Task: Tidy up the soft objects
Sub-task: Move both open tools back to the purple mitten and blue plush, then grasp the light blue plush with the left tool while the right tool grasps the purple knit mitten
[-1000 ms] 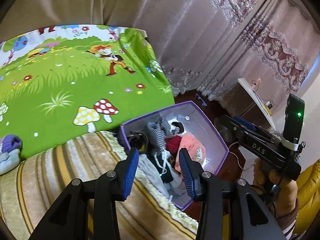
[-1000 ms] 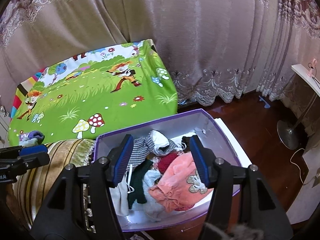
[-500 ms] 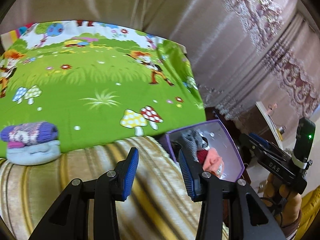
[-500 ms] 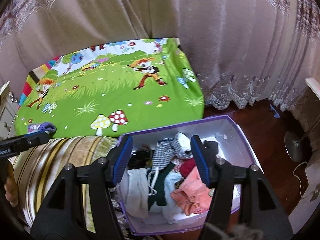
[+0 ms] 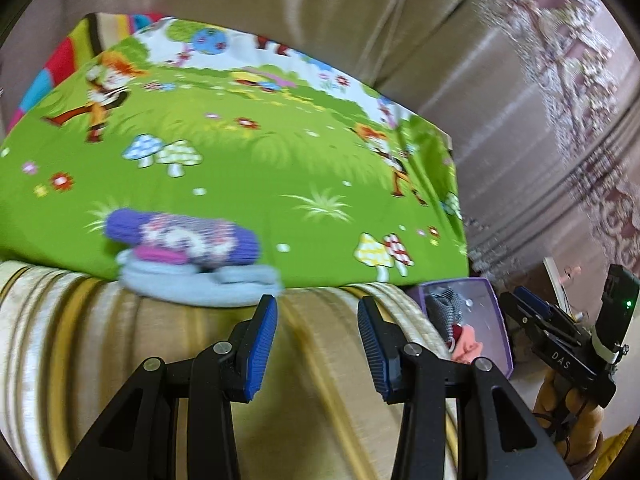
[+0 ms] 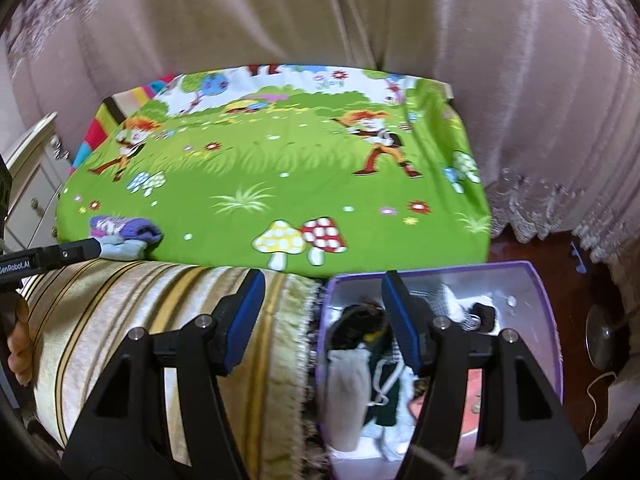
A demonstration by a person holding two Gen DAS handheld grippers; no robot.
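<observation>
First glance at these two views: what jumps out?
The bright green cartoon sheet with mushrooms and figures fills the middle of both views. At its near left edge lie folded soft items, a purple knit piece on a pale blue one. To the right, on the floor beside the striped gold cover, a purple box holds jumbled clothes.
</observation>
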